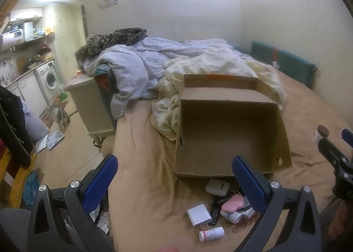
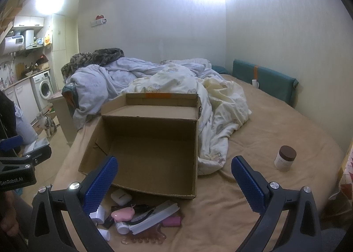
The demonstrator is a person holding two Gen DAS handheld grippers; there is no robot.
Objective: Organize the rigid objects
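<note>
An open cardboard box [image 1: 229, 141] [image 2: 145, 141] lies on the tan bed, empty inside. In front of it is a pile of small items: a white case [image 1: 217, 187] [image 2: 120, 196], a pink heart-shaped thing [image 1: 232, 204] [image 2: 122, 214], a white charger [image 1: 199, 214], small white bottles [image 1: 211, 234] [image 2: 122, 227], a white brush [image 2: 154, 216] and a pink comb [image 2: 143, 239]. A brown-lidded jar [image 2: 284, 158] [image 1: 321, 134] stands apart on the right. My left gripper [image 1: 174, 172] and right gripper [image 2: 174, 173] hover open above the pile, holding nothing.
Crumpled white and cream bedding [image 1: 176, 71] [image 2: 198, 97] lies behind the box. A teal cushion [image 2: 264, 79] leans on the right wall. Left of the bed are a cream cabinet [image 1: 88, 102], a cat [image 1: 58, 115], a washing machine [image 1: 49, 79] and floor clutter.
</note>
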